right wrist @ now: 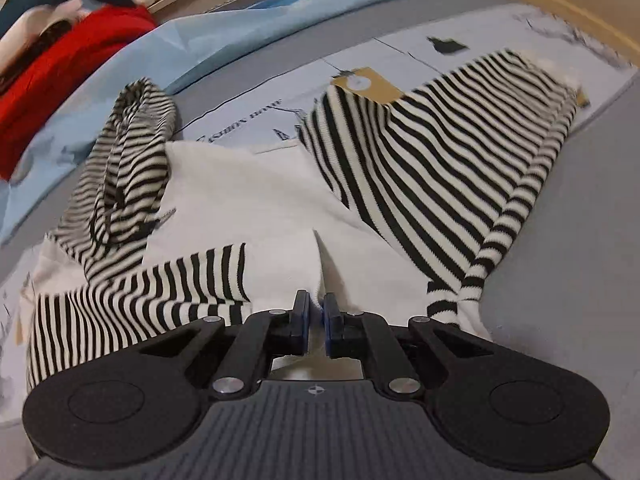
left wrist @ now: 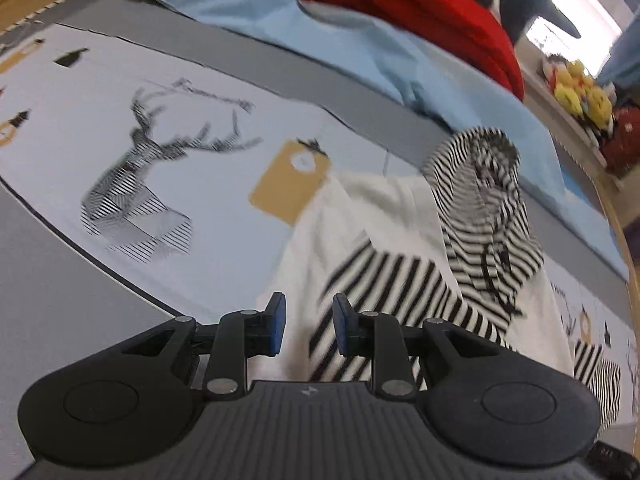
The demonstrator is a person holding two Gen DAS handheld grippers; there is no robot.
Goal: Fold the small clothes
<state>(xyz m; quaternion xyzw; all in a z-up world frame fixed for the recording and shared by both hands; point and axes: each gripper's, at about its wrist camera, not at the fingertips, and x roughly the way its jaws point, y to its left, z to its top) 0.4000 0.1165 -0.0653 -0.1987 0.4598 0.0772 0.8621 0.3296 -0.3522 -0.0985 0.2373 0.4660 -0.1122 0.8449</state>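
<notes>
Left wrist view: left tongs [left wrist: 307,330] spread, nothing between the blue pads, poised over the near hem of the white top with black-and-white striped sleeves and hood [left wrist: 362,216], spread on a bed cover printed with a stag's head [left wrist: 136,176]; pale blue cloth [left wrist: 360,52] and a red knit [left wrist: 420,4] along the far edge.

Right wrist view: right tongs [right wrist: 316,314] pressed together, pinching a raised fold of the top's white cloth [right wrist: 256,208]; striped sleeve [right wrist: 440,152] draped toward the right edge, hood [right wrist: 128,160] bunched left.
</notes>
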